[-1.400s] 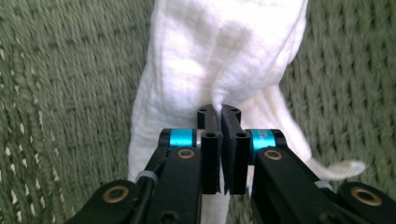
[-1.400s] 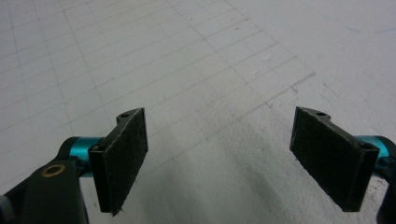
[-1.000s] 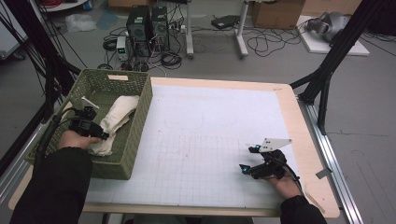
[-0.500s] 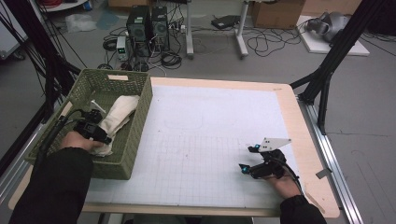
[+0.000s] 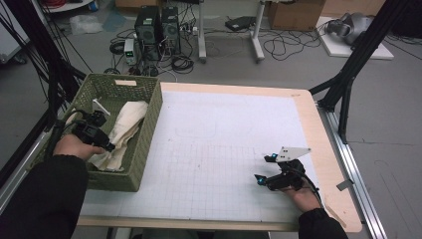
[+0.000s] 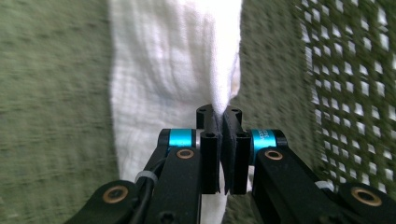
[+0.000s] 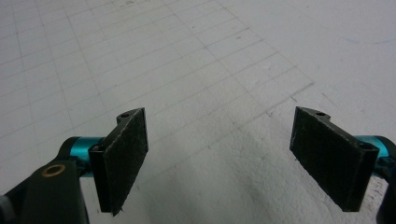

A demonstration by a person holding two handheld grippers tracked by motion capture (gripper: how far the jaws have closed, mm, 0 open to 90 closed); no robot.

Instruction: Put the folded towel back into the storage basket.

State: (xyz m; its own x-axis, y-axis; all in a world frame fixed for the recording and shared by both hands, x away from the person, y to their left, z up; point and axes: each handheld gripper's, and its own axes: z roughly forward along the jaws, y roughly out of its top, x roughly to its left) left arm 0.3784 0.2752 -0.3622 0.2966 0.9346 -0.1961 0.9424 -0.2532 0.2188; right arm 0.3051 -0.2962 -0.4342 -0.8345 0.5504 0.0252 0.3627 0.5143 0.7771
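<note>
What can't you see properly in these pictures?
- High view: the lower part of the white cloth is hidden behind the left gripper and the green basket wall.
- Left gripper view: the basket is blurred, and the cloth is cut off by the top edge.
- High view: the right gripper pads are too small to make out.

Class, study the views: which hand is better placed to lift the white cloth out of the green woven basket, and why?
Left. The left gripper is inside the green woven basket, jaws shut on a fold of the white cloth. The right gripper rests open on the white gridded mat, far from the basket.
</note>
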